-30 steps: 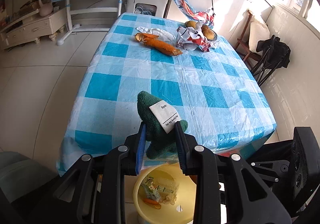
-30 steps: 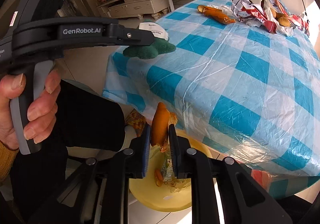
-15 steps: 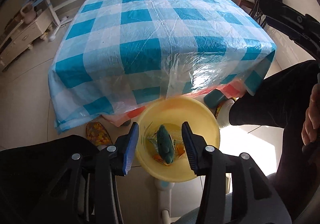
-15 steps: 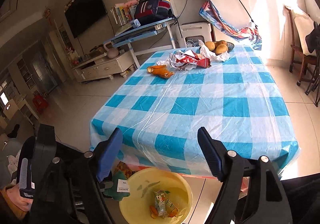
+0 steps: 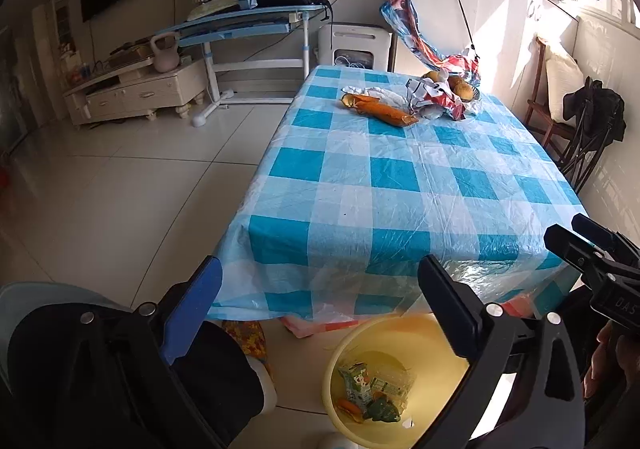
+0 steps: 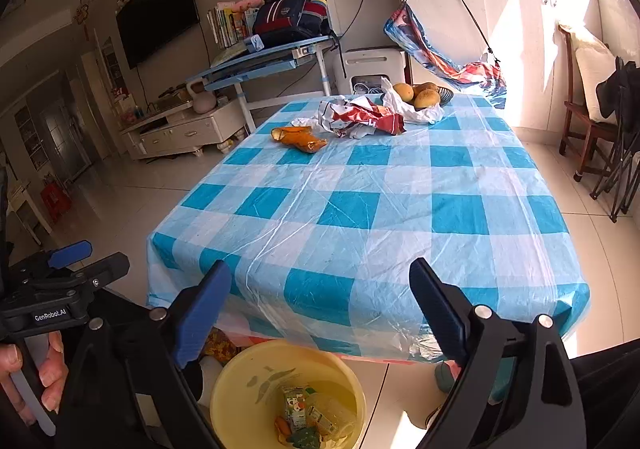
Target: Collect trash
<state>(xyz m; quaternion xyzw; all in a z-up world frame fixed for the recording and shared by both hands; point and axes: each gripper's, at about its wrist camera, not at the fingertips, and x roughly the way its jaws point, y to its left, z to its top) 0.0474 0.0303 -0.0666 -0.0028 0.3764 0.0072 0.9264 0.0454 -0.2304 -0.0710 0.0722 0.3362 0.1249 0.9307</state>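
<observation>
At the near edge of the table, low over the floor, both tools hang with nothing in them: the left gripper (image 5: 320,297) has its jaws spread wide, and the right gripper (image 6: 322,299) is likewise opened wide, each aimed forward across the checked cloth. Directly beneath them stands the yellow bucket (image 6: 236,377), tucked against the overhanging tablecloth (image 5: 400,185), probably so that anything lifted off the table can be let go without a long carry. In the bucket lie a small drink carton (image 6: 294,411), a green scrap (image 5: 382,409) and an orange bit (image 5: 347,405), so part of the collecting looks done. The near and middle stretch of the cloth holds nothing to pick. At the far end sits what remains: an orange wrapper (image 5: 380,111), elongated, with its long axis running diagonally in the left view, its open end toward the far left and its other end toward the near right, lying flat on the cloth. Just beside it, toward the right, is a crumpled red and white bag (image 6: 362,119), a heap with no clear axis, touching a white plastic bag (image 6: 412,107) that spills from the fruit bowl (image 6: 444,93). With both pairs of jaws apart and pointed that way, the next reach seems meant for the far end; the wrapper would best be taken across its narrow width.
</observation>
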